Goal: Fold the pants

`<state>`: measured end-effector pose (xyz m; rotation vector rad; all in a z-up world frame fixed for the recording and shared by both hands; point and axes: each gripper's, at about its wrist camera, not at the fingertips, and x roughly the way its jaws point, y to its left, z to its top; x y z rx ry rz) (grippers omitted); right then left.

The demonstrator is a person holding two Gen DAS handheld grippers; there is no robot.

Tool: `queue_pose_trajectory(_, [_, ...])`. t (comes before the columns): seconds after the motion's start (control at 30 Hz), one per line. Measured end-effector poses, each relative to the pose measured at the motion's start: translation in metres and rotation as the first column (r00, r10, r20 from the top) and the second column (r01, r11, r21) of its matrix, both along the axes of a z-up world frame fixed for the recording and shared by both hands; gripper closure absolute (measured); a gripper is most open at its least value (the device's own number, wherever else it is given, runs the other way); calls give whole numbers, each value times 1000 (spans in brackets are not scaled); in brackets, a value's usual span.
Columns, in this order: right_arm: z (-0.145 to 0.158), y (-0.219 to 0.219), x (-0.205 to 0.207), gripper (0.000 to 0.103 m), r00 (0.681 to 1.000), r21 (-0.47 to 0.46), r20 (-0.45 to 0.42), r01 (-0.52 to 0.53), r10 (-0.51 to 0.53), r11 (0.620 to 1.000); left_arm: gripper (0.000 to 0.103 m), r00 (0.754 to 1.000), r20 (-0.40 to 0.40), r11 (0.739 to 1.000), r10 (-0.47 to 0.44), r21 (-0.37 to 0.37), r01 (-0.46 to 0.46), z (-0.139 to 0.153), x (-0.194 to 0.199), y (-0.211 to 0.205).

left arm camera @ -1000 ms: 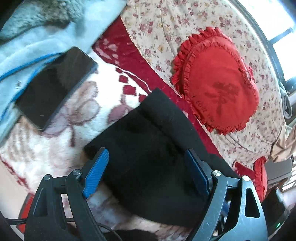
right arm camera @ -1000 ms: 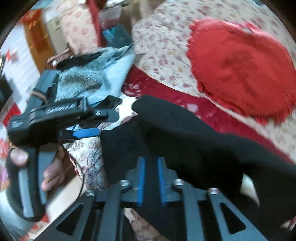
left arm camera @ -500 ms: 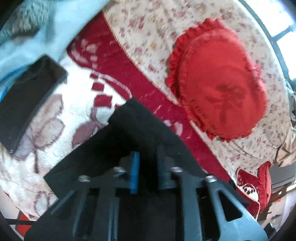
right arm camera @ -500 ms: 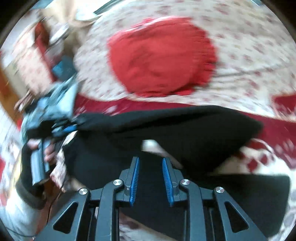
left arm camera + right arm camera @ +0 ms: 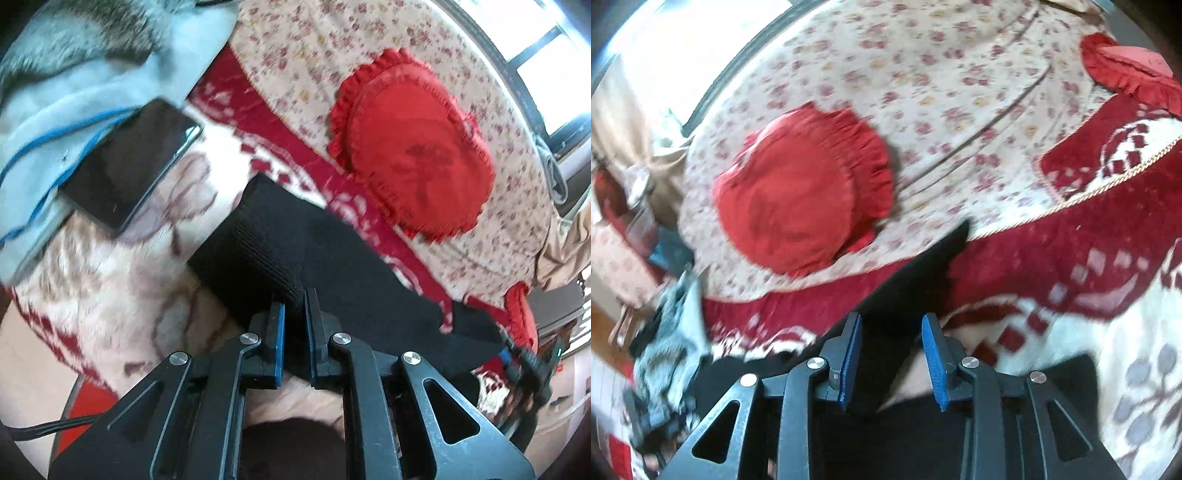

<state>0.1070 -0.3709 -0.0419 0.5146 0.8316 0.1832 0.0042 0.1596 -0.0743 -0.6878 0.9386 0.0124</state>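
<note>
Black pants [image 5: 303, 251] lie on a red and white patterned blanket [image 5: 122, 280]. In the left wrist view my left gripper [image 5: 293, 314] is shut on a ribbed edge of the pants, and the cloth stretches away to the right. In the right wrist view my right gripper [image 5: 892, 339] has its jaws apart, with a strip of the black pants [image 5: 916, 277] lying between the blue pads [image 5: 932, 354]. The cloth touches the left pad only.
A black phone [image 5: 129, 162] lies on the blanket beside a pale blue and grey garment [image 5: 74, 74]. A red frilled cushion [image 5: 413, 144] rests on the floral cover [image 5: 303, 51]; it also shows in the right wrist view [image 5: 798, 199]. A window is behind.
My left gripper went from open to shut on the pants edge and pulled it. My right gripper, shut on the pants a second ago, has opened its jaws.
</note>
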Motion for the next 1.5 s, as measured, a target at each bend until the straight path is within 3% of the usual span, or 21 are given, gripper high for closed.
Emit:
queue_pose_trajectory(0.1, [-7,-13,28,69,998,-9,-64,29,-29,1000,95,1000,-19,1000,5,-12,-6,-8,-5,1])
queue_pose_trajectory(0.17, [-11,-19,41,69,996,43,-85,29,-25,999,95,1000,-19,1000,2,-3,-2,-7,-5,0])
queue_pose_trajectory(0.33, [-6,-16,49,68,998,84,-68,23,-18,996,95,1000,-7,998,-14,54,14,-1,-3,-6])
queue_pose_trajectory(0.53, [-4,-6,64,67,996,84,-86,4,3,996,95,1000,-22,999,-16,47,17,-4,-3,-4])
queue_pose_trajectory(0.7, [-29,4,85,65,976,71,-213,-17,32,997,95,1000,-25,999,-16,51,17,-5,-1,-5])
queue_pose_trajectory(0.73, [-35,3,88,70,974,82,-222,-16,34,996,95,999,-29,999,-14,48,15,-5,1,-5])
queue_pose_trajectory(0.77, [-39,3,90,85,975,95,-220,-18,38,995,95,999,-33,999,-12,44,13,-4,4,-4])
queue_pose_trajectory(0.8, [-40,4,91,93,977,87,-207,-26,43,996,95,999,-32,999,-10,38,11,-1,10,-4])
queue_pose_trajectory(0.87, [-30,9,89,98,986,50,-153,-53,60,997,95,1000,-8,999,-10,42,10,9,24,-1])
queue_pose_trajectory(1.0, [23,-3,70,99,999,34,14,-30,30,999,95,997,72,998,-7,61,2,44,57,-2])
queue_pose_trajectory(1.17, [64,-34,5,99,991,11,129,18,-19,1000,95,990,139,995,-32,100,18,63,45,-5])
queue_pose_trajectory(1.27, [47,-41,-44,99,997,-19,76,-3,5,1000,95,995,84,991,-47,127,36,39,26,-3])
queue_pose_trajectory(1.4, [-19,-35,-80,99,995,-44,-96,-44,40,998,95,996,-93,998,-17,58,23,-25,10,8])
queue_pose_trajectory(1.5, [-53,-33,-92,99,985,-27,-172,-37,32,999,94,996,-85,1000,-5,19,7,-37,-1,15])
